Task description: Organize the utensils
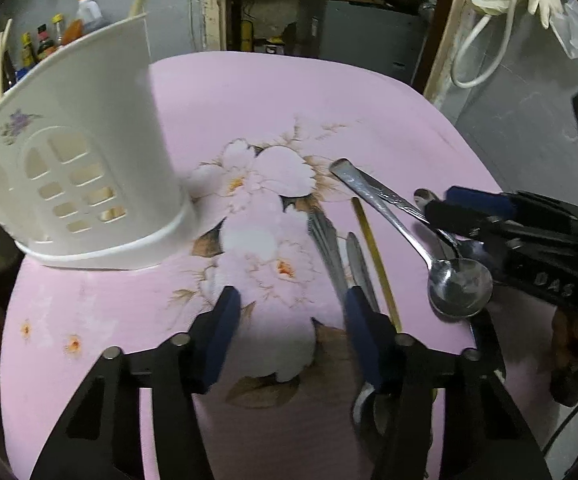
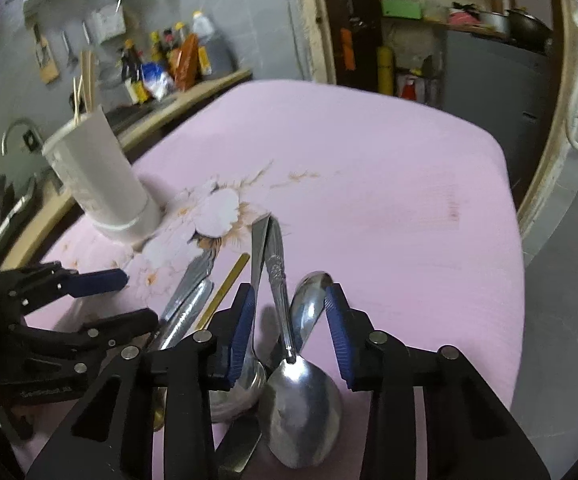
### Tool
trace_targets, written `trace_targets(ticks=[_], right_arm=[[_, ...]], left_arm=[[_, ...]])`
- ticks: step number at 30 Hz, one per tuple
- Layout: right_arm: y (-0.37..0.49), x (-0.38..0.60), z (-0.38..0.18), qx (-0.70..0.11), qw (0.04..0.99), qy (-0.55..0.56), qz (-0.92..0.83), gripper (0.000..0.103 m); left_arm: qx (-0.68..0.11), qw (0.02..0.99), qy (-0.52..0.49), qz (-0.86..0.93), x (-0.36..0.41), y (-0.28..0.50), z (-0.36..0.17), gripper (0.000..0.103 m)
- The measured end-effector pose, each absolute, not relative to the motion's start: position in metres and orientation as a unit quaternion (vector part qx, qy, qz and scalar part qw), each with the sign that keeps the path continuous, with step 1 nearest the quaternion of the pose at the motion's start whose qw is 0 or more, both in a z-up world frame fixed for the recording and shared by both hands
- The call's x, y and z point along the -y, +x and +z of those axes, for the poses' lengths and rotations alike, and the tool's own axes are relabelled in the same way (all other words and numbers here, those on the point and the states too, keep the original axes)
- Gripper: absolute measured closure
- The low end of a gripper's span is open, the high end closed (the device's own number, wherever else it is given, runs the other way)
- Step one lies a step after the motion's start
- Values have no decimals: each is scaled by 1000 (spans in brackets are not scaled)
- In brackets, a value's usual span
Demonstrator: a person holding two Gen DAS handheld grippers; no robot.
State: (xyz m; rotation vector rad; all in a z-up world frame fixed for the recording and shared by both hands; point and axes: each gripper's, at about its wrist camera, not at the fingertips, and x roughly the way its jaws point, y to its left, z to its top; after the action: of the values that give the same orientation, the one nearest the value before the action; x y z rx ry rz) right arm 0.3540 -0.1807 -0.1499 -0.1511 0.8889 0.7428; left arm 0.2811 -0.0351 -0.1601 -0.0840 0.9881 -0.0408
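Little is done: the holder (image 1: pixel 89 184) has only chopsticks, while the spoons (image 2: pixel 301 400) and other cutlery lie on the table (image 2: pixel 369 184). My right tongs (image 2: pixel 291 328) straddle a spoon handle, not yet clamped; my left tongs (image 1: pixel 289 336) are released and empty.

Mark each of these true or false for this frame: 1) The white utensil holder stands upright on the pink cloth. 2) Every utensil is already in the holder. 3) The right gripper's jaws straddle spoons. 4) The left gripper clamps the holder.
1) True. The white utensil holder stands upright on the pink cloth.
2) False. Spoons and other cutlery lie loose on the cloth, apart from the holder.
3) True. The right gripper has spoons between its blue pads; no pad visibly presses on them.
4) False. The left gripper is open over the cloth beside the cutlery, clear of the holder.
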Motion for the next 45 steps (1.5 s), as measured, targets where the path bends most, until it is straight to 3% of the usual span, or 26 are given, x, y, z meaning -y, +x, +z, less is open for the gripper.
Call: trace_targets(ticks=[8,14,16,18,19,24,32,41,43,45], right_arm=[[360,161,-158,-428,826,-146,336,73],[358,151,-160,-418,823,-192,333,73],[359,151,-160,-416,824,-193,331,75],[360,155,-159,-416,828,-180,332,81],[362,157,-159,-417,828,-172,332,81],[372,182,-155,-423,845,-108,310,82],[378,212,-155,-440,856,-42,269,82],[391,217,-157,-458,848,-23,267,77],[394,214,-158,-461,846,-27,267,74],[401,204,-160,-471,841,-42,263,72]], left_arm=[[-479,876,-44,-39,43,292,-160,72],[-489,872,-4,-33,54,298,-162,73],[-488,872,17,-30,59,295,-165,74],[-484,874,16,-30,59,296,-165,89],[-484,875,9,-29,57,296,-166,92],[-478,878,-31,-17,45,294,-167,94],[-475,879,-48,13,32,281,-163,94],[-500,861,-93,3,13,284,-159,86],[-503,860,-93,-5,15,286,-157,81],[-506,858,-88,-25,21,287,-155,61]])
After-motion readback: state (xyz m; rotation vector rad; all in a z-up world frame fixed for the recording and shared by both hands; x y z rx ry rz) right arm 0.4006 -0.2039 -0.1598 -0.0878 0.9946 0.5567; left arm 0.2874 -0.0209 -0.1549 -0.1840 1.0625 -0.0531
